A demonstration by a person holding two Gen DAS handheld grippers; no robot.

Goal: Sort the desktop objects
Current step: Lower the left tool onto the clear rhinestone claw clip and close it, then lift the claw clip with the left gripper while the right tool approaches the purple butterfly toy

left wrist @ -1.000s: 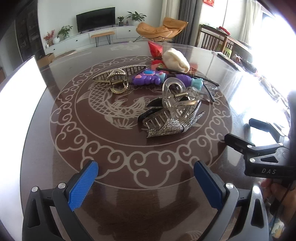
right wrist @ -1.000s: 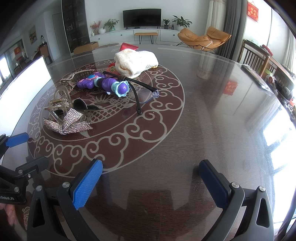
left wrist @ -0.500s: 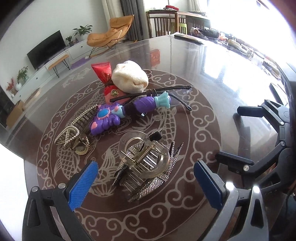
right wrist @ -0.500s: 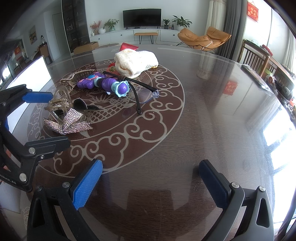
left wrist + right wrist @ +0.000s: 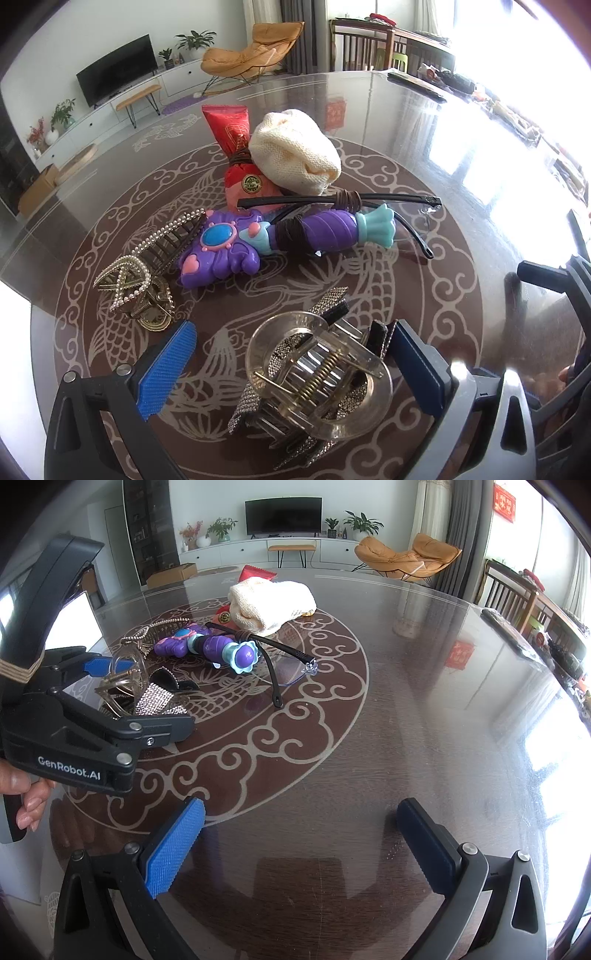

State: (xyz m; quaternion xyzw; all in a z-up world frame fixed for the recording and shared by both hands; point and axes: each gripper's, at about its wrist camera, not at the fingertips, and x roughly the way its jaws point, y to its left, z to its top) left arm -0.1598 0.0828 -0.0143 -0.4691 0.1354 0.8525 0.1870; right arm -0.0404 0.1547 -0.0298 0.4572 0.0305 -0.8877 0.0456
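The transparent plastic claw-type hair clip with a brass coil spring (image 5: pixel 319 373) was seen lying directly ahead of the left claw (image 5: pixel 291 369), between its two blue-padded fingers but touched by neither of them. The left claw was spread wide and nothing was held in it. The clip's spring and hinge were laid roughly across the gap, slanting from one pad towards the other, so a closing stroke would, it was judged, be taken along that axis rather than across it. The clip was rested on top of a rhinestone-covered silver bow hair clip with black teeth (image 5: pixel 258 402) (the two could be lifted together by mistake). Both were set on the dark glass-topped counter with a pale scroll-and-fish pattern (image 5: pixel 424 295).

The right claw (image 5: pixel 299 845) was held well apart from the pile, over bare counter, fully spread and empty; the left was plainly the nearer.

The clear clip was made up of two rounded loop handles and a row of see-through teeth, through which the glittering bow beneath could be seen.
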